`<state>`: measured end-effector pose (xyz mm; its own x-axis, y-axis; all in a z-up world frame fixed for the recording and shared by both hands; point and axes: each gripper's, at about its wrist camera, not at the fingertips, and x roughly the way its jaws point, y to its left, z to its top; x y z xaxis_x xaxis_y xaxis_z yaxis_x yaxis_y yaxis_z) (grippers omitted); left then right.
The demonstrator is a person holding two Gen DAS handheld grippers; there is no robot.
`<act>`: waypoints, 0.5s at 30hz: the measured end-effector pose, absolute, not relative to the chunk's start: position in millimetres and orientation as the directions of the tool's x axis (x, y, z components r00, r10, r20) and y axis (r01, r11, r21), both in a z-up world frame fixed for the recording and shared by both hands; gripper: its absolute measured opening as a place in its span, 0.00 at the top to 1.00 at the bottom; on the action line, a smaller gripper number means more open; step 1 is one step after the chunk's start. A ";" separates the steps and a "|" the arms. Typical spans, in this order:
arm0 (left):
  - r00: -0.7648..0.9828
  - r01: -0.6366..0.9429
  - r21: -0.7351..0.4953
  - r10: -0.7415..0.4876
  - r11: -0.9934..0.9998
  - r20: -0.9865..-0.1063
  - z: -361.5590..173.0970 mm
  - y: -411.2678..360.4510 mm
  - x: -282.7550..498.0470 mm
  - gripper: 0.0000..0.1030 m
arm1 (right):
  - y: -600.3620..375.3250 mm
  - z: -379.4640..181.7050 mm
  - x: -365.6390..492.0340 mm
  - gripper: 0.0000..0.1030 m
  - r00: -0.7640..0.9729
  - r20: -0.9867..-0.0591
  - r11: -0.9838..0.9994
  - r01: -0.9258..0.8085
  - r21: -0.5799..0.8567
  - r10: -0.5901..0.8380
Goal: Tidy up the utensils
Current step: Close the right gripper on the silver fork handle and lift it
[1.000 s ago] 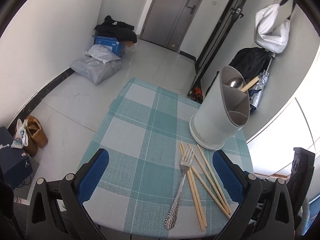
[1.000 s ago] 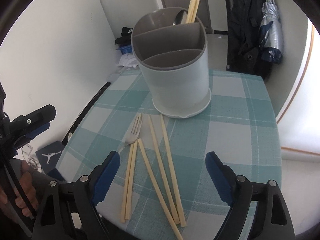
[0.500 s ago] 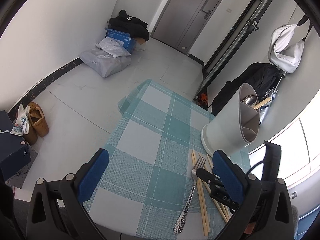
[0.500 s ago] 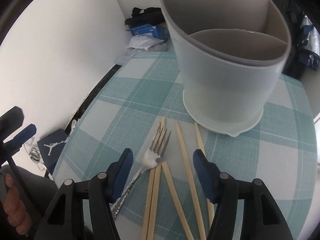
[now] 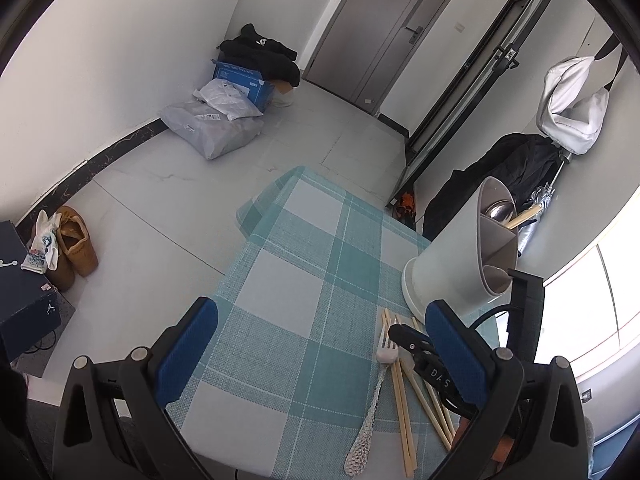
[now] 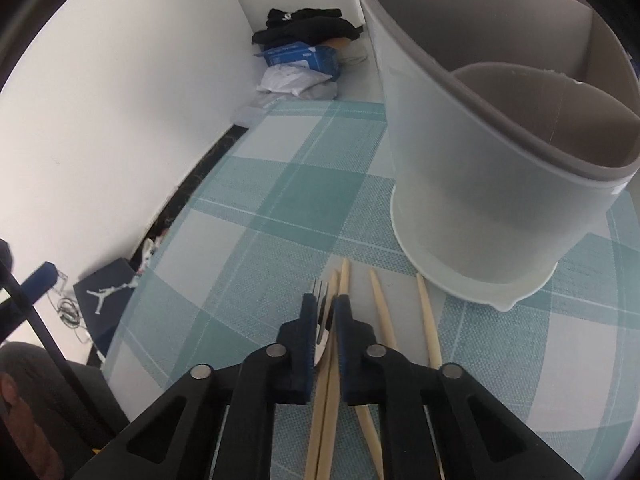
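Your right gripper (image 6: 325, 307) has just been closing and now pinches the fork (image 6: 320, 292) by its neck, just near of the holder (image 6: 480, 200). Lift straight so the chopsticks (image 6: 380, 304) alongside stay put. Left gripper (image 5: 320, 340) idles open.

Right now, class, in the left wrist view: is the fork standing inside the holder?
No. The fork lies flat on the tablecloth beside the chopsticks, in front of the holder.

Letters "DAS" on black tongs arm (image 5: 434, 372); Jumpman logo on dark box (image 6: 105, 292)
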<state>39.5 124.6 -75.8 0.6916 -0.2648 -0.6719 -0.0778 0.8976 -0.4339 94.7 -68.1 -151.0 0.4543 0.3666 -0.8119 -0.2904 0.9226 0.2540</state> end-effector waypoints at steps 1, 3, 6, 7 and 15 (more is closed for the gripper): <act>0.692 -0.079 -0.432 -0.263 0.898 -0.673 -75.9 124.4 39.4 0.01 | -69.9 -149.2 93.5 0.98 0.458 -0.807 0.921 -0.288 0.262 0.373; 0.692 -0.081 -0.424 -0.256 0.902 -0.675 -76.3 123.3 39.4 0.01 | -74.5 -143.9 91.3 0.98 0.469 -0.796 0.919 -0.278 0.278 0.383; 0.691 -0.083 -0.404 -0.240 0.911 -0.682 -77.0 121.3 39.3 0.01 | -82.1 -131.2 88.3 0.99 0.503 -0.767 0.915 -0.274 0.295 0.398; 0.689 -0.083 -0.398 -0.236 0.914 -0.685 -77.8 120.3 39.3 0.01 | -84.4 -127.3 86.5 0.99 0.512 -0.759 0.914 -0.275 0.298 0.402; 0.629 -0.084 -0.359 -0.230 0.930 -0.742 -92.9 105.0 46.0 0.01 | -121.6 -86.0 57.2 0.99 0.596 -0.684 0.907 -0.278 0.316 0.421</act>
